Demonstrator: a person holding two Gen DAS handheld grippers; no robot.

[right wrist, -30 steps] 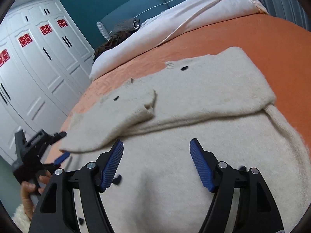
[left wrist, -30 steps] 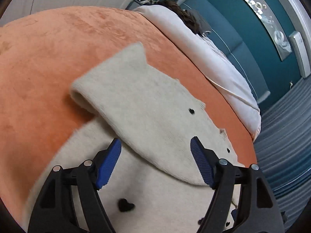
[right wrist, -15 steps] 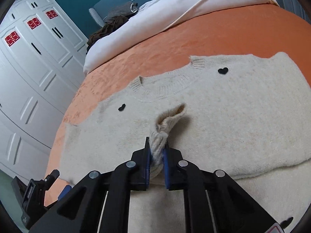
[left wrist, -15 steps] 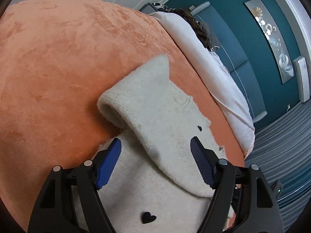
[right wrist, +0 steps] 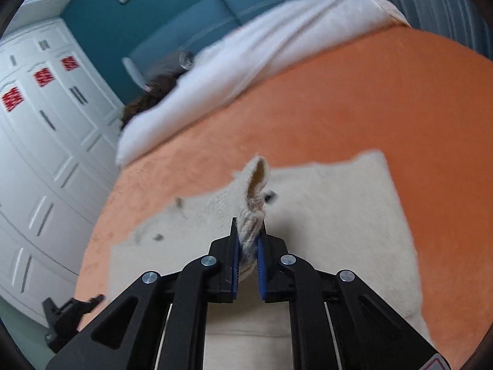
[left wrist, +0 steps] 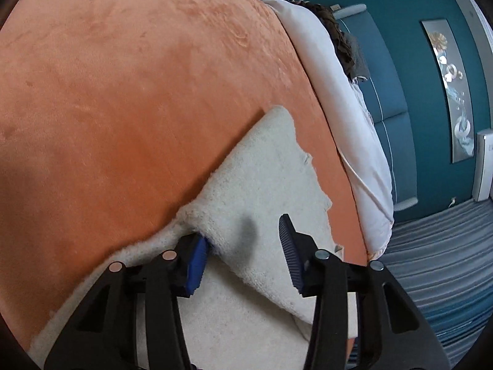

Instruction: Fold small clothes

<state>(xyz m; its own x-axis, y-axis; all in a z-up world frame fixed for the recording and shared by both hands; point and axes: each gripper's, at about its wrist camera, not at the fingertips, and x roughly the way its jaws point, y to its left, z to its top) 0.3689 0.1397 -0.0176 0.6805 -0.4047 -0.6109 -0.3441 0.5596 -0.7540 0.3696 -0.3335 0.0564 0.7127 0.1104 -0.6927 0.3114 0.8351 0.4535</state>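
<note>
A cream knit sweater with small black hearts lies on the orange bedspread. My right gripper is shut on the sweater's ribbed cuff, holding the sleeve end lifted over the body. In the left wrist view the sweater has a folded edge between the open jaws of my left gripper. The left blue pad touches the fold; the right pad stands apart from it. The left gripper also shows at the lower left of the right wrist view.
A white duvet and dark clothing lie at the head of the bed against a teal headboard. White wardrobes stand to the left. The bed edge and a striped grey floor are to the right in the left wrist view.
My right gripper closed on the cuff and has lifted and carried it over the sweater. My left gripper has moved down onto the folded side edge, still open.
</note>
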